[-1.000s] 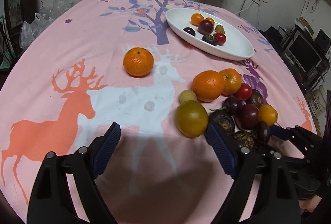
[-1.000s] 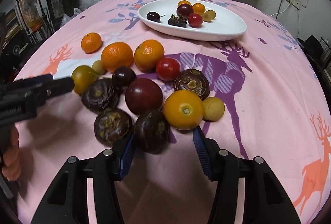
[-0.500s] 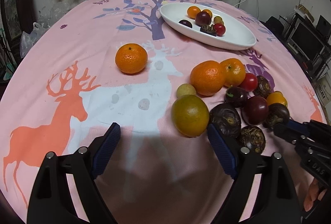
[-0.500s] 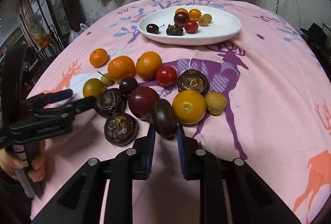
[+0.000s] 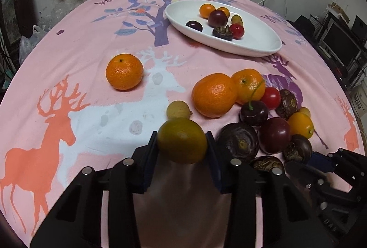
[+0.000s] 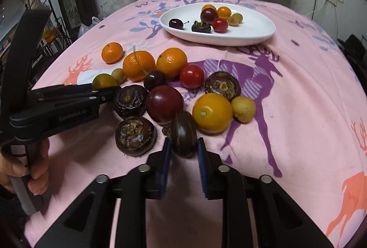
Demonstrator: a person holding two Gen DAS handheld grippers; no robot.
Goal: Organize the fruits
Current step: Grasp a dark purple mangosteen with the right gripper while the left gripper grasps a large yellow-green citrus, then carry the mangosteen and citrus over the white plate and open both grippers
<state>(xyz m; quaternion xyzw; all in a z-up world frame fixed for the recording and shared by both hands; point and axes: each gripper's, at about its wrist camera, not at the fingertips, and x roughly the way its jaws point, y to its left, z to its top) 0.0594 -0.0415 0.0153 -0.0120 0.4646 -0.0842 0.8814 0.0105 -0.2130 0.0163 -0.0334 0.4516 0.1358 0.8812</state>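
While both grippers were busy at the loose pile of fruits on the pink tablecloth [image 5: 96, 46], the step in hand seemed to be the pick-up, one fruit for each hand. The left gripper [image 5: 182, 144] was closing its jaws on the greenish citrus fruit [image 5: 182, 143]; the fruit sat between the two blue pads, which appeared to touch its sides. The right gripper [image 6: 182, 144] had a dark brown chestnut-like fruit [image 6: 183, 133] between its pads, turned on its edge, and its jaws were opening a little, though the pads seemed to press on it.

Judging from the scene, the next move would call for lifting each fruit clear of its neighbours and carrying it to the white oval plate [image 5: 263, 46], which stood well apart at the far side and already held several small fruits. The citrus fruit lay just beside a small yellowish fruit [image 5: 177, 110] and near a dark wrinkled one [image 5: 237, 141], so a straight lift would be safer. The right grip looked less sure, because the dark fruit was smooth and narrow.
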